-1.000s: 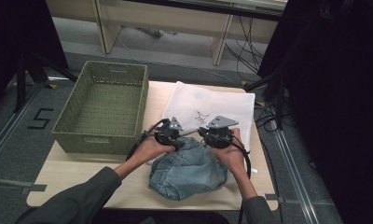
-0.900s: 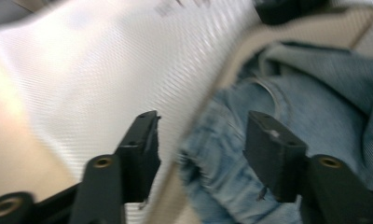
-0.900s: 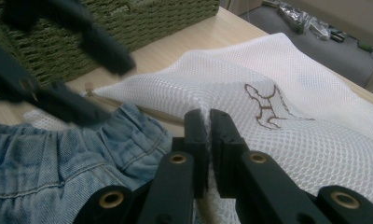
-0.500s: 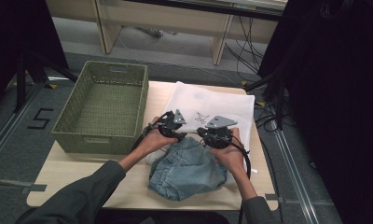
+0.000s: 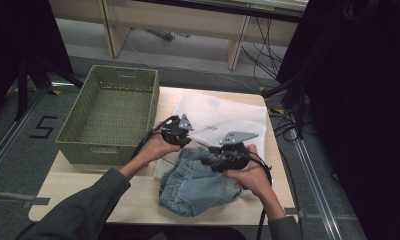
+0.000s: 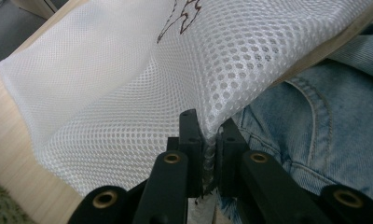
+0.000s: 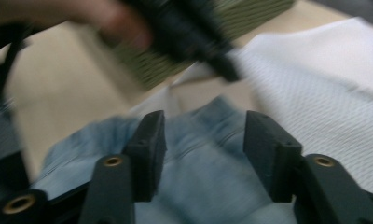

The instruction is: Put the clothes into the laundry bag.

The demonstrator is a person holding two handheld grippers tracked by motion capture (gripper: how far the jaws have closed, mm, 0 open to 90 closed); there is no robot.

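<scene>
White mesh bag (image 6: 128, 79) sits at the centre of the high view, spread over the upper right of the table (image 5: 88, 195), its near edge pinched tight in the left gripper (image 6: 207, 149), whose jaws have just been closing on it. Denim jeans (image 5: 198, 182) lie crumpled just below, lower centre, touching the mesh. Right gripper (image 7: 203, 154) hovers over the denim, jaws just opened wide, nothing clamped between them. Green basket (image 5: 108, 115) stands at upper left.
</scene>
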